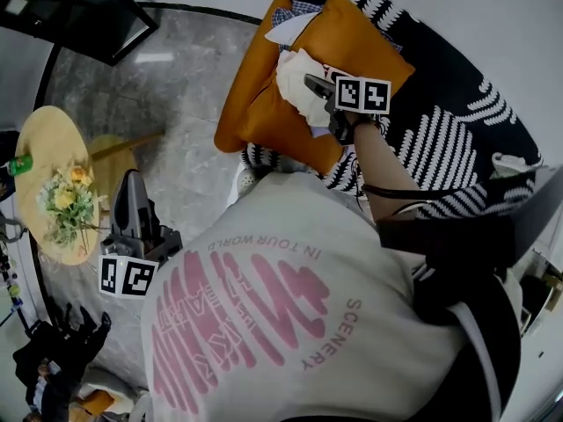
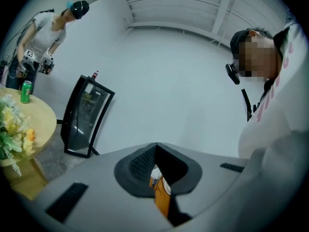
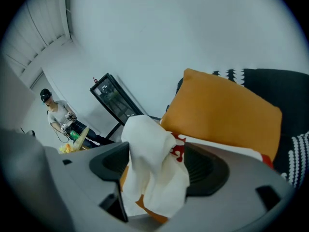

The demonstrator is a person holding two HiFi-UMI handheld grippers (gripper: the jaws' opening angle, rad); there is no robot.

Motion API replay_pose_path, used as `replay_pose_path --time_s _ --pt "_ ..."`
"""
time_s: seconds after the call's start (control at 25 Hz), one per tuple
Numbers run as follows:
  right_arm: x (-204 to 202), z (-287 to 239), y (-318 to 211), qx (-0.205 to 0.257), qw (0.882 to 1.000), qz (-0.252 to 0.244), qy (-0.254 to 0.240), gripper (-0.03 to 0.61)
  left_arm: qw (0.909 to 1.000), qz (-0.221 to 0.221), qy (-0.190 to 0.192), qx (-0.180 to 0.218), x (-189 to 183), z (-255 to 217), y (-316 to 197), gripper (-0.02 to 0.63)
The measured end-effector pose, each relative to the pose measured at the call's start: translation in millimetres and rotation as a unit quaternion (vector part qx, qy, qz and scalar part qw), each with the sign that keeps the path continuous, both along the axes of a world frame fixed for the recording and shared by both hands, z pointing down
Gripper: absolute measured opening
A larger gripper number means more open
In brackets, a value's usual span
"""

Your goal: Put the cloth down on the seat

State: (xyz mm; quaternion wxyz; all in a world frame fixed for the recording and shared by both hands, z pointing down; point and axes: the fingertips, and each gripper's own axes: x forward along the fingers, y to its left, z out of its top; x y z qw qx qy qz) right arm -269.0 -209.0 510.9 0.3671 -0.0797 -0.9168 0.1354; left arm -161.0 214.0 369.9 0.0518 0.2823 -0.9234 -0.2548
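Cloth sits crumpled between the right gripper jaws, which are spread wide; its long axis is upright in the right gripper view. Head view only: it's over the orange cushion on the seat. Left gripper jaws together.

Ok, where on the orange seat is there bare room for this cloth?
Bare orange seat lies left of the white cloth, out to its edge. The cushion beyond the right gripper is bare too. The far corner is crowded by checked fabric.
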Motion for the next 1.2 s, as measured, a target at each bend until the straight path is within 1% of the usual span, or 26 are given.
replay_pose_path --time_s 0.16,0.24,0.28,0.32,0.36,0.44,0.56,0.6,0.64,0.68,0.72,0.8,0.88,0.96,1.0,1.08,1.12,1.2 --pt "14.7 -26.3 -11.3 -0.045 0.998 0.023 -0.027 0.368 0.9994 0.032 -0.009 0.01 -22.2 -2.9 -13.0 0.009" --pt "21.0 -49.5 -15.0 -0.072 0.995 0.029 -0.065 0.367 0.9984 0.054 -0.015 0.011 -31.7 -5.8 -23.8 0.009" --pt "23.7 -64.1 -16.4 -0.093 0.991 0.031 -0.092 0.367 0.9975 0.067 -0.018 0.009 -35.9 -7.6 -31.0 0.009" --pt "26.3 -80.5 -17.4 -0.123 0.984 0.034 -0.122 0.367 0.9965 0.081 -0.022 0.008 -39.6 -9.1 -39.1 0.009" --pt "29.2 -98.2 -18.2 -0.155 0.975 0.038 -0.152 0.367 0.9952 0.095 -0.025 0.006 -43.0 -10.4 -47.6 0.009" --pt "37.3 -135.1 -18.8 -0.206 0.954 0.04 -0.212 0.367 0.992 0.123 -0.029 0.005 -48.4 -12.1 -64.0 0.009" --pt "57.3 -185.8 -7.3 -0.26 0.924 0.032 -0.277 0.365 0.9855 0.166 -0.034 0.003 -55.2 -13.5 -87.7 0.009" --pt "65.5 -198.8 -2.4 -0.265 0.919 0.026 -0.292 0.365 0.9827 0.182 -0.035 0.002 -57.1 -13.6 -96.2 0.009" --pt "74.0 -208.8 0.7 -0.258 0.917 0.019 -0.303 0.364 0.9797 0.197 -0.037 0.001 -58.7 -13.6 -105.0 0.009" --pt "82.6 -216.3 2.0 -0.242 0.919 0.015 -0.311 0.363 0.9764 0.212 -0.038 0.0 -59.7 -13.4 -113.8 0.009" --pt "91.2 -221.6 1.3 -0.221 0.922 0.017 -0.317 0.347 0.9731 0.227 -0.039 -0.002 -60.1 -13.0 -122.6 0.009" --pt "108.2 -228.7 -4.0 -0.176 0.928 0.031 -0.328 0.249 0.9665 0.254 -0.04 -0.001 -59.6 -11.4 -139.5 0.009" --pt "123.2 -232.3 -10.4 -0.131 0.93 0.048 -0.34 0.188 0.9599 0.277 -0.04 0.001 -58.0 -9.8 -153.6 0.009" --pt "135.0 -228.1 -19.3 -0.104 0.931 0.079 -0.341 0.1 0.9534 0.299 -0.041 0.0 -56.3 -9.2 -164.4 0.009" --pt "140.4 -222.8 -24.8 -0.103 0.931 0.102 -0.336 0.071 0.9503 0.308 -0.043 -0.001 -55.2 -8.9 -168.7 0.009" --pt "150.6 -209.6 -35.0 -0.125 0.925 0.152 -0.324 0.041 0.9451 0.324 -0.045 -0.003 -52.7 -7.9 -174.9 0.009" --pt "154.2 -204.8 -37.5 -0.136 0.922 0.167 -0.321 0.027 0.9433 0.329 -0.045 -0.004 -51.7 -7.3 -176.5 0.009" --pt "157.7 -199.9 -38.0 -0.136 0.922 0.17 -0.32 0.014 0.9417 0.333 -0.045 -0.005 -50.9 -6.1 -177.0 0.009"
